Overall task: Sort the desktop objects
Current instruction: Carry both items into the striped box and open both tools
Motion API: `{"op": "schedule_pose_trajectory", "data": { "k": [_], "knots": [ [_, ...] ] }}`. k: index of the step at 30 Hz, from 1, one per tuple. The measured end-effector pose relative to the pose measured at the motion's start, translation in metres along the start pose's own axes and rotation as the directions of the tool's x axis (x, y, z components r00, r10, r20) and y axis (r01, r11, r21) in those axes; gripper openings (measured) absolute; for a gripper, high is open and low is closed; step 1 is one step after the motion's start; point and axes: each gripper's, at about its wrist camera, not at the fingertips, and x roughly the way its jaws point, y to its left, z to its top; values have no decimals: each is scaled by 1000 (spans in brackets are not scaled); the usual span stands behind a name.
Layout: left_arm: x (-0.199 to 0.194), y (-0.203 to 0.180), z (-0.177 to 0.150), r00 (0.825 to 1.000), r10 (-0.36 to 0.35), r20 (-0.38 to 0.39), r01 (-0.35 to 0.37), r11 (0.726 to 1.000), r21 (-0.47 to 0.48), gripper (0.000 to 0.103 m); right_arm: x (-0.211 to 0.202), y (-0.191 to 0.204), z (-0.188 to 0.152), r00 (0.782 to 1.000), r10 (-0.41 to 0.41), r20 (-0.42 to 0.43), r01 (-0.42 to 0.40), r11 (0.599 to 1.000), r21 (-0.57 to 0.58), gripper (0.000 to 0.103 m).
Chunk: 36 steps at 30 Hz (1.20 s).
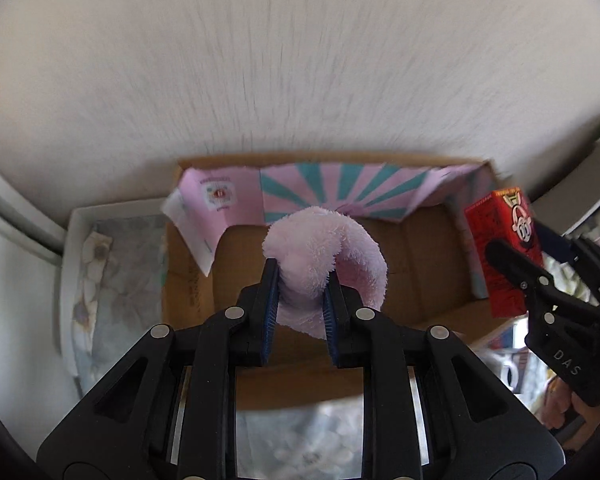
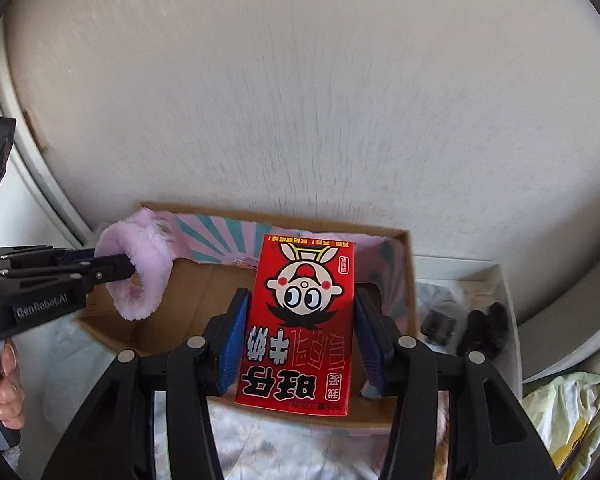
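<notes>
Scrunchie (image 1: 326, 256) and carton (image 2: 300, 324) over box (image 1: 432, 256).
Left gripper (image 1: 300, 300) clamped on scrunchie; right gripper (image 2: 300, 344) clamped on carton, right of it.

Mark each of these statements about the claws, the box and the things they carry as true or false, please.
1. The left claw is shut on a fluffy pink scrunchie. True.
2. The right claw holds a blue carton. False: the red carton has a cartoon face.
3. Both things hang over the cardboard box. True.
4. The box has a closed lid. False: it is open, its pink and teal flaps folded inside.
5. The scrunchie lies on the box floor. False: it is held up.
</notes>
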Motion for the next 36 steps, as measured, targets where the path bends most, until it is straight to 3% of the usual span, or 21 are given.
{"op": "schedule_pose_trajectory", "data": {
  "k": [3,10,11,13,14,15,17,20,25,36],
  "knots": [
    [21,1,-1,999,4,-46,-4,1000,4,18,28,2,2,998,4,-55,-4,1000,-3,46],
    [37,-1,-5,998,14,-69,-13,1000,14,19,59,6,-3,991,20,-133,-21,1000,-1,46],
    [37,-1,-5,998,11,-62,-10,1000,12,25,62,6,-3,989,30,-145,-30,1000,-2,47],
    [34,-1,-4,999,-25,-44,26,1000,11,50,65,7,-3,987,55,-149,-57,998,-6,48],
    [33,-2,-3,999,-36,-37,37,999,15,73,65,7,-3,987,69,-147,-71,997,-9,53],
    [28,-3,-2,1000,11,-23,-11,1000,22,86,65,7,-2,988,64,-144,-67,998,-14,62],
    [19,-2,1,999,45,5,-45,998,35,98,62,4,-2,989,28,-143,-31,999,-22,79],
    [0,2,2,996,69,52,-70,997,19,99,53,-4,-3,991,-1,-131,0,1000,-7,80],
    [-18,7,3,988,138,68,-139,990,14,102,34,-19,-11,995,-8,-103,10,1000,23,80],
    [-39,0,-17,986,150,79,-153,987,46,102,17,17,-22,996,-39,-77,38,999,-23,80]
  ]
}}
